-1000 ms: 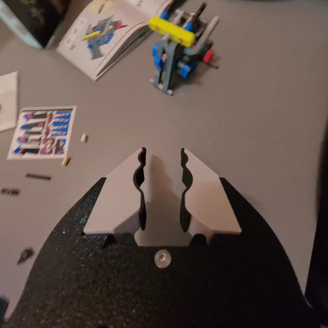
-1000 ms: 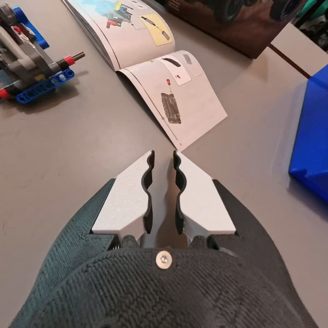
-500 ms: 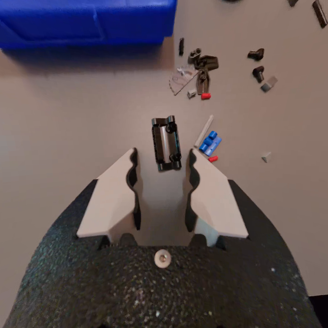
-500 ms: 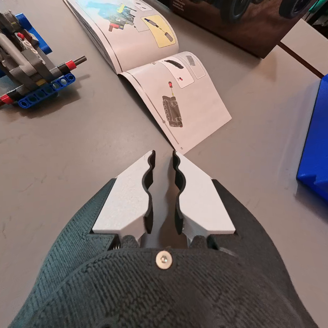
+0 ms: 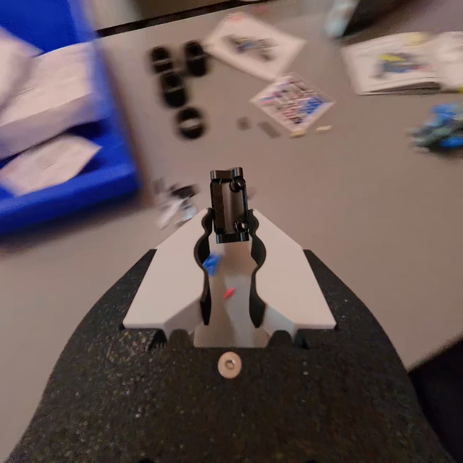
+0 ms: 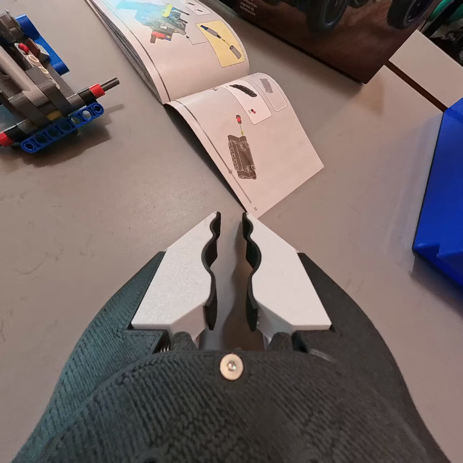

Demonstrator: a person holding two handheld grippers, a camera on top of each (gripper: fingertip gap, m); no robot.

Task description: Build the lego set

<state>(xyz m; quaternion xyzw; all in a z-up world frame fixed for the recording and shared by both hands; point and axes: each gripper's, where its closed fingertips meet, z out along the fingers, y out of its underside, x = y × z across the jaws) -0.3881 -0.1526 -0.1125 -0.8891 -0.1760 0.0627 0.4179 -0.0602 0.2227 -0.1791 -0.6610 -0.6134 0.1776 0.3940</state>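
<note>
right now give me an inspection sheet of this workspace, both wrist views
surface: grey tabletop, bare near the right gripper
job's things: black rectangular toy-brick frame; half-built grey and blue brick model; open instruction booklet
clutter: black tyres, sticker sheet, small blue piece and red pin under the left jaws; mostly blurred
grippers: left gripper shut on the black frame, pads pressing its long sides; right gripper slightly open, empty, tips by the booklet corner
cables: nothing seen
surroundings: blue bin, dark product box
</note>
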